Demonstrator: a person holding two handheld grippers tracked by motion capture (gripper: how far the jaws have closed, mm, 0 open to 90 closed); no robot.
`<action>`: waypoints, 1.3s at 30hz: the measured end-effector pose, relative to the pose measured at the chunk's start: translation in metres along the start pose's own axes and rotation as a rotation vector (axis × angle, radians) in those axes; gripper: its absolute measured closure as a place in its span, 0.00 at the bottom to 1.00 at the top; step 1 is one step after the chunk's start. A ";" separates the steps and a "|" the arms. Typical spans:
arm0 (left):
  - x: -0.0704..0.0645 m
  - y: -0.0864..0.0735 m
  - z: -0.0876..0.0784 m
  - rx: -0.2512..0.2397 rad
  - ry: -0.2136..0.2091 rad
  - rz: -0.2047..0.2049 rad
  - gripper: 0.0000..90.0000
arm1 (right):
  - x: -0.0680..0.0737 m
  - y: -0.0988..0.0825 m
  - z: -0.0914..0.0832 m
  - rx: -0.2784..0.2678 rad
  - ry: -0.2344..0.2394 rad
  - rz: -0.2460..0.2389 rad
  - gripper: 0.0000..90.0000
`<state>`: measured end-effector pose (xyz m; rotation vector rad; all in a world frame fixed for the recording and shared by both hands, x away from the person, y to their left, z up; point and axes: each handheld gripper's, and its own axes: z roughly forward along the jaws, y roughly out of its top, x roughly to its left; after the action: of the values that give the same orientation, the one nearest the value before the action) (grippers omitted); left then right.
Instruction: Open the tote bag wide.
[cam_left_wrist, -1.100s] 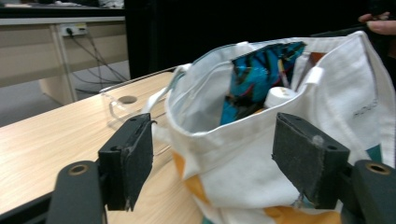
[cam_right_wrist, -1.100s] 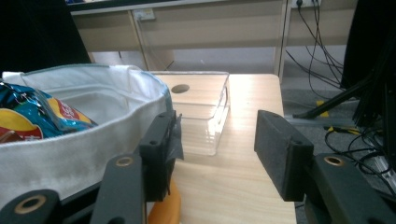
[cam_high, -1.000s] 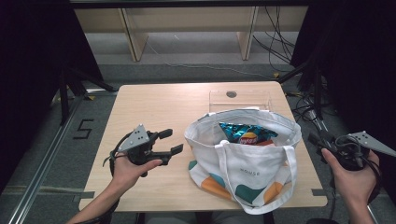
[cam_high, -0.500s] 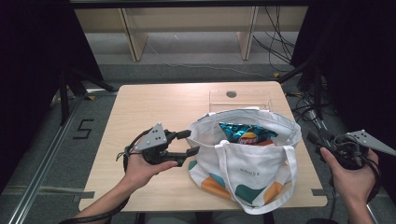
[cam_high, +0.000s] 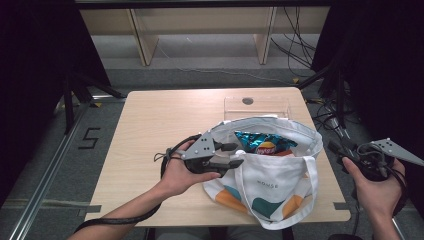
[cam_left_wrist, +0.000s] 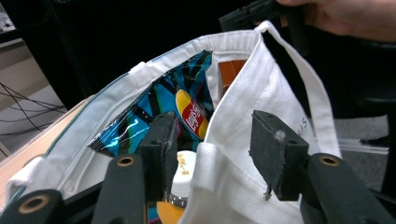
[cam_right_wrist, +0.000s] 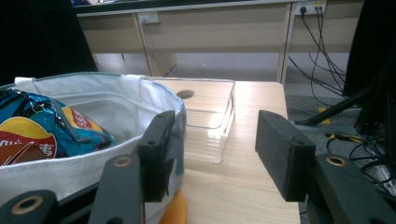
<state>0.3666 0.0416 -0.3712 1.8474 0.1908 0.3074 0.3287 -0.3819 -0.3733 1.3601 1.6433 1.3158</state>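
One gripper has moved since a second ago — the left gripper has crossed from the table's lower left to the tote bag at centre right. Its jaws have just been closing, now half open astride the bag's near rim, not yet pinching; it looks set to spread the mouth. The right gripper waits half open, empty.

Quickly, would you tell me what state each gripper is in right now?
Left gripper: jaws just closing around the tote bag rim, pads not pressing yet.
Right gripper: open, holding nothing.
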 end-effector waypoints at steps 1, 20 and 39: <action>0.000 -0.001 0.003 0.008 -0.004 0.004 0.57 | 0.000 0.000 0.001 -0.004 0.003 0.005 0.54; 0.004 -0.006 0.022 0.068 -0.018 0.021 0.69 | 0.001 -0.002 0.003 0.008 0.010 -0.002 0.54; -0.007 0.009 0.016 0.046 -0.032 0.178 0.90 | -0.001 -0.002 0.004 0.000 0.012 -0.011 0.54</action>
<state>0.3643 0.0227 -0.3677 1.9179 0.0116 0.3992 0.3314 -0.3815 -0.3765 1.3435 1.6561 1.3195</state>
